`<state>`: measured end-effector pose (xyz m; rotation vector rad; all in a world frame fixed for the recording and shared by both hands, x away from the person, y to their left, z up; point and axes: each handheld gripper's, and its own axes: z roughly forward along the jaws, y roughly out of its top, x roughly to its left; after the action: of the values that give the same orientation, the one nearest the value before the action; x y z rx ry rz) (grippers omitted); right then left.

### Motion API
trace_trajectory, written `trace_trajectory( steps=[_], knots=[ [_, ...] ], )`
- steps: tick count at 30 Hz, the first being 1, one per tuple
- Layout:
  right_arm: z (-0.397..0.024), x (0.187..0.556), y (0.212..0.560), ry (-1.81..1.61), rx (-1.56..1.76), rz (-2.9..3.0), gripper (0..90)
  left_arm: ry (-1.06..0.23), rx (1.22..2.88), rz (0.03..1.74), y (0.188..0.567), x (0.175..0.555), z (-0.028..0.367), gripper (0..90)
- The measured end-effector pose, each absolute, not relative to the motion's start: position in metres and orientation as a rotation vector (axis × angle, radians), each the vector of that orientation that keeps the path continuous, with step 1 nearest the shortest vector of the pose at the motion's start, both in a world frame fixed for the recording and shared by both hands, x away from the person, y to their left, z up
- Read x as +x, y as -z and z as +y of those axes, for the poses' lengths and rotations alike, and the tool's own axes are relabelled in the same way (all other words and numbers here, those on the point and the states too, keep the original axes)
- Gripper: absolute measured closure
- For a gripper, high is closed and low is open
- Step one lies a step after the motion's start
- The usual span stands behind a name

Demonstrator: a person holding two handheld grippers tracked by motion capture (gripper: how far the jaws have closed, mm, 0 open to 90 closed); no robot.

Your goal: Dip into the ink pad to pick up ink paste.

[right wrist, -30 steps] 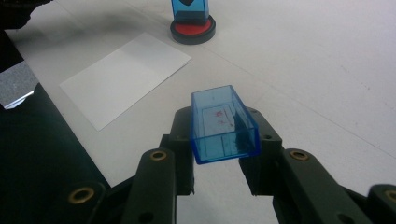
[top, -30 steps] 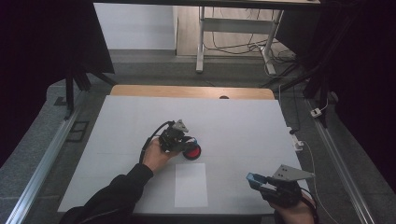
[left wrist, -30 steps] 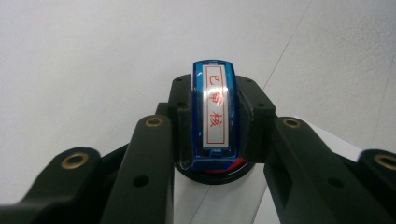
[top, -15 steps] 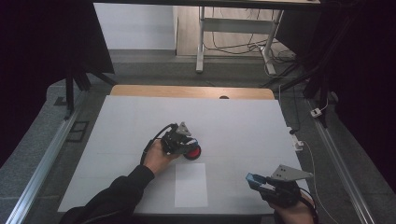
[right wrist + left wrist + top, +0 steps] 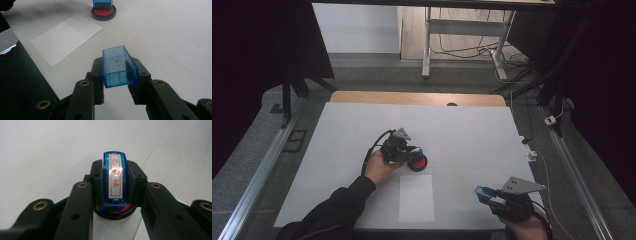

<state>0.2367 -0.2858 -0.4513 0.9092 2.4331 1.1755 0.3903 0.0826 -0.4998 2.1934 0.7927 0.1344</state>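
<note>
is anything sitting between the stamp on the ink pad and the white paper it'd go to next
Nothing visible does. The stamp, clamped in the left gripper, sits on the red ink pad; the white paper lies just beside the pad with bare table between. The right gripper holds the blue cap off to the side.

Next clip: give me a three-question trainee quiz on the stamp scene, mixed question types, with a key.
1. True or false: the left tool is shut on the blue stamp.
2. What does the stamp rest on? A) the white paper sheet B) the red ink pad C) bare table
3. What does the right tool hold?

Key
1. True.
2. B: it sits on the red ink pad, beside the white paper sheet.
3. The stamp's clear blue cap, open side toward the camera.
</note>
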Motion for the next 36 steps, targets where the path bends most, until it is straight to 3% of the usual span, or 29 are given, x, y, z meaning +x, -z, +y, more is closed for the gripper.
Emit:
trace_trajectory(
  steps=[12,25,36],
  knots=[
    [-0.286,0.236,0.451,-1.177,0.908,2.43,68.5,-0.229,2.207,0.764,0.5,0.382,0.077,70.7],
    [-0.286,0.236,0.451,-1.174,0.9,2.434,68.4,-0.16,2.136,0.789,0.483,0.382,0.087,70.6],
    [-0.285,0.237,0.451,-1.174,0.902,2.436,68.4,-0.147,2.172,0.759,0.487,0.38,0.081,70.6]
  ],
)
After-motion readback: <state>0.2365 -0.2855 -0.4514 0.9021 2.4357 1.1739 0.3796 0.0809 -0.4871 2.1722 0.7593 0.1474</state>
